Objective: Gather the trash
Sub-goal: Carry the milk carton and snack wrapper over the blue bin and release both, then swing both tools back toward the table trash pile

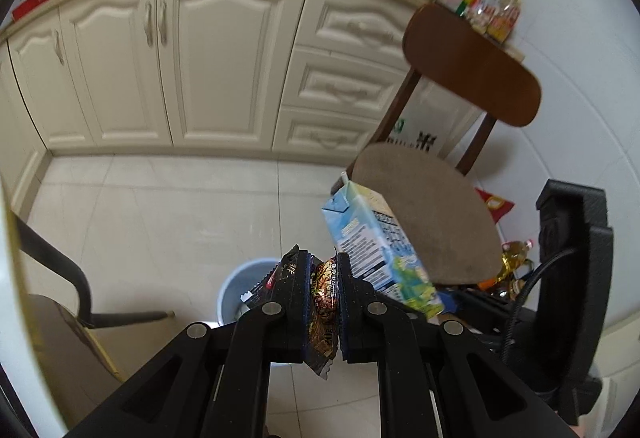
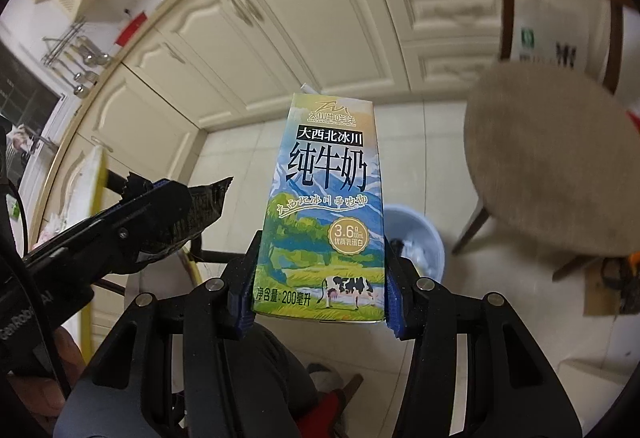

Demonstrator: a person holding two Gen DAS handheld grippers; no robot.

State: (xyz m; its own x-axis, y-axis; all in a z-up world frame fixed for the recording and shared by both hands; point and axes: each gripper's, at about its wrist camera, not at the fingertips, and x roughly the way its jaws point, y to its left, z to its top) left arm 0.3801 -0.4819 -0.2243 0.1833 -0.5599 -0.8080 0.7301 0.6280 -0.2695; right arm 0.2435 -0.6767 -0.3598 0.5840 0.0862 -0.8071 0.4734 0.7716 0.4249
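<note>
My left gripper (image 1: 324, 262) is shut on a crumpled dark foil snack wrapper (image 1: 325, 294), held above the floor over a pale blue trash bin (image 1: 240, 286). My right gripper (image 2: 320, 250) is shut on a blue and green milk carton (image 2: 324, 205), held upright. The carton also shows in the left wrist view (image 1: 376, 246), just right of the left gripper. In the right wrist view the left gripper with the wrapper (image 2: 192, 209) is at the left, and the bin (image 2: 420, 234) sits on the floor behind the carton with some trash inside.
Cream kitchen cabinets (image 1: 192, 57) line the far side of the tiled floor (image 1: 160, 205). A wooden chair with a round padded seat (image 1: 428, 213) stands at the right. A second chair (image 1: 60, 278) is at the left. Bottles and bags (image 1: 512, 262) lie under the right chair.
</note>
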